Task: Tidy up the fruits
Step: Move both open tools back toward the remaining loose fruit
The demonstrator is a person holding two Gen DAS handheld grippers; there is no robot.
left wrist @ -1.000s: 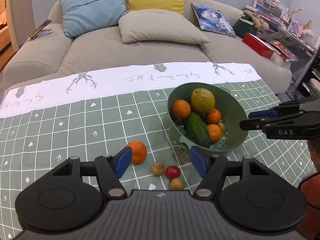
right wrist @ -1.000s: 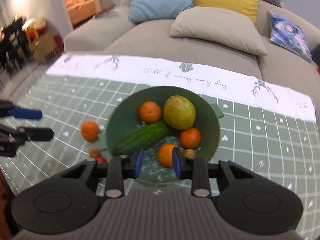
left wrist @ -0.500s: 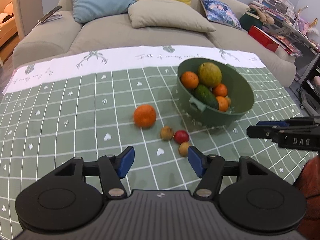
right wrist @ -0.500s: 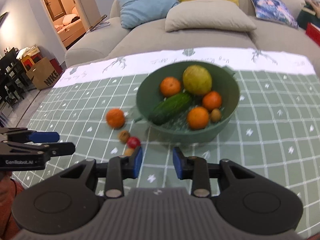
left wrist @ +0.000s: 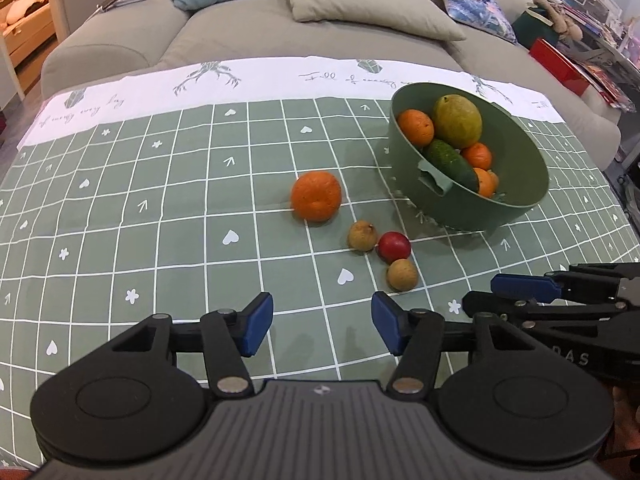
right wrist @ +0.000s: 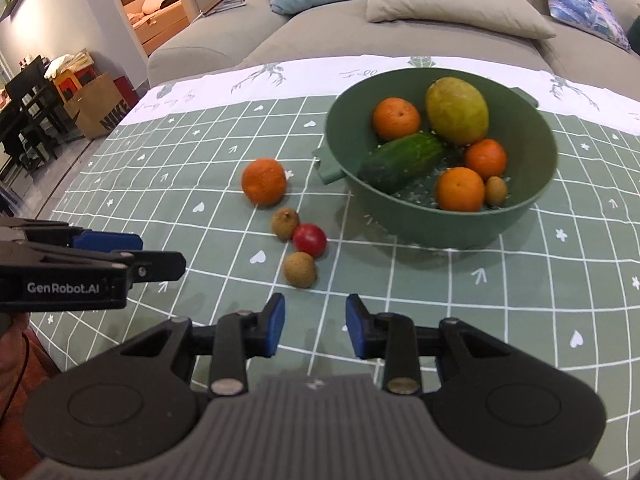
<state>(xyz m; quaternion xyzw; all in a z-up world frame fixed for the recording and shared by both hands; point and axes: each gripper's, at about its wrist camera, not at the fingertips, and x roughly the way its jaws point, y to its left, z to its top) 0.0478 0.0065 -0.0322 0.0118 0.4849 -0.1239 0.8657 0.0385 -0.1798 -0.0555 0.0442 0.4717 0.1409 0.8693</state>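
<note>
A green bowl (left wrist: 520, 200) (right wrist: 440, 228) on the checked tablecloth holds three oranges, a cucumber (right wrist: 400, 160), a yellow-green mango (right wrist: 456, 110) and a small brown fruit. On the cloth beside it lie an orange (left wrist: 316, 196) (right wrist: 264, 181), a red fruit (left wrist: 394, 246) (right wrist: 309, 240) and two small brown fruits (left wrist: 362, 235) (left wrist: 402, 275). My left gripper (left wrist: 320, 322) is open and empty, near the front edge, short of the loose fruits. My right gripper (right wrist: 315, 324) is open and empty, just short of the nearest brown fruit (right wrist: 300, 269).
A grey sofa (left wrist: 240, 28) with cushions stands behind the table. A red box and clutter (left wrist: 560, 64) are at the far right. A paper bag and chairs (right wrist: 96, 112) stand on the floor at the left.
Both grippers have drawn back from the bowl toward the front edge. The right gripper's jaws have opened a little wider. The fruits have not moved.
</note>
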